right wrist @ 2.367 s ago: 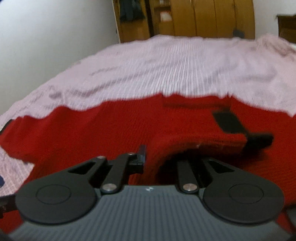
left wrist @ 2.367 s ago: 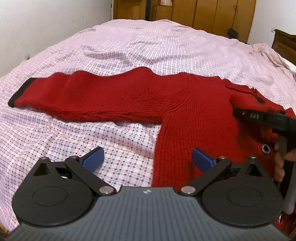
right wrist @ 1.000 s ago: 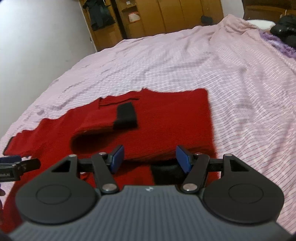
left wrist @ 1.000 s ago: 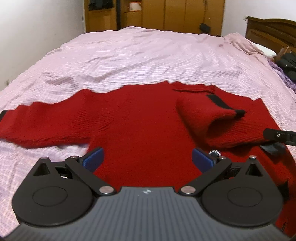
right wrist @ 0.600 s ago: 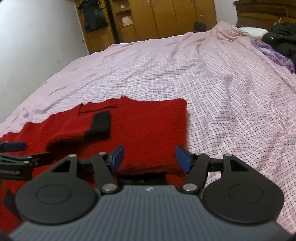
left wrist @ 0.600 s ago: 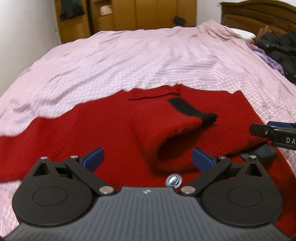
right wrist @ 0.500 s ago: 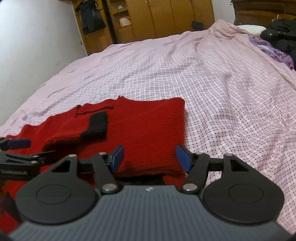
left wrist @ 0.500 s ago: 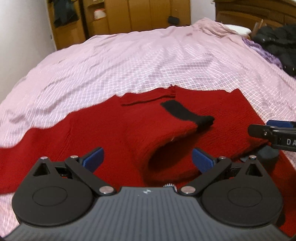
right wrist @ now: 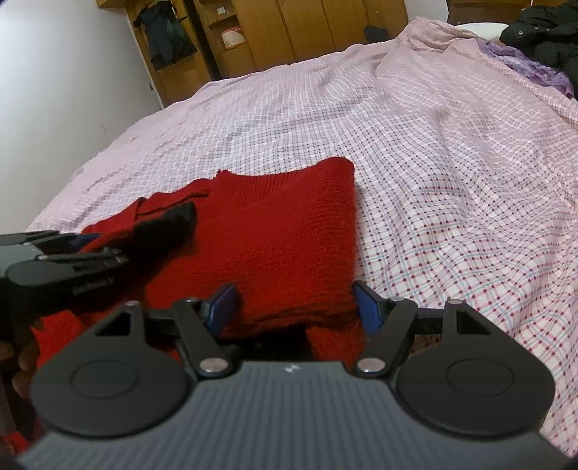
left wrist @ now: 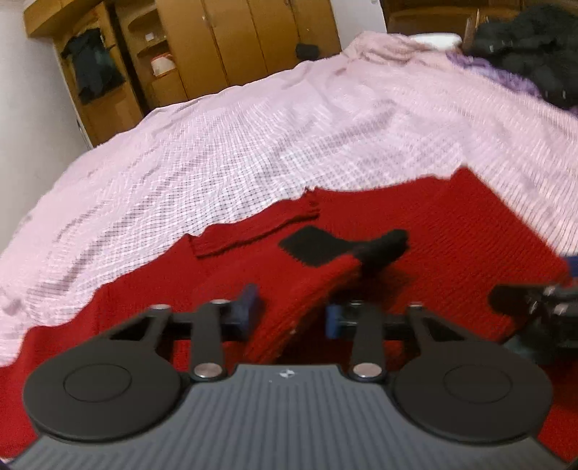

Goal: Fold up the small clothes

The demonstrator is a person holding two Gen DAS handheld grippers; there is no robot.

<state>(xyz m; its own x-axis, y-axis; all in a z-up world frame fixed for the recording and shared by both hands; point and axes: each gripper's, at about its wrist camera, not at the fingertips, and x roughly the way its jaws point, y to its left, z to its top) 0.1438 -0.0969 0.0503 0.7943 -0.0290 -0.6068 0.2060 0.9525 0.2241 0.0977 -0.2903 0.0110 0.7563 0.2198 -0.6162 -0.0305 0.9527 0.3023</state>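
Your red sweater (left wrist: 451,231) lies flat on the pink checked bedsheet (left wrist: 253,144), and the lower part of it is cut off behind both gripper housings in either wrist view, so you cannot see its bottom edge. The left wrist view is motion-blurred; the knit texture and the neckline are soft there. The body runs away from you, with the neckline at the far end. One sleeve (left wrist: 310,285) is folded back across the chest, its black cuff (left wrist: 325,246) pointing toward the neckline and a little right; that sleeve bulges up in a loose tube instead of lying flat. In the right wrist view the cuff (right wrist: 169,224) is partly covered by your other tool. The sweater's left side spreads out of frame, so the other sleeve cannot be made out.

Your left gripper (left wrist: 289,314) has just been closing: its blue pads have come in on either side of the raised sleeve fold, with the red knit between them; the blur makes it unclear whether they already press on it.

Your right gripper (right wrist: 294,303) has been opening a little and stands wide, its pads flanking the near right part of the sweater body without pinching it.

A wooden wardrobe (right wrist: 289,32) stands beyond the bed, and dark clothing (right wrist: 542,25) is piled at the far right.
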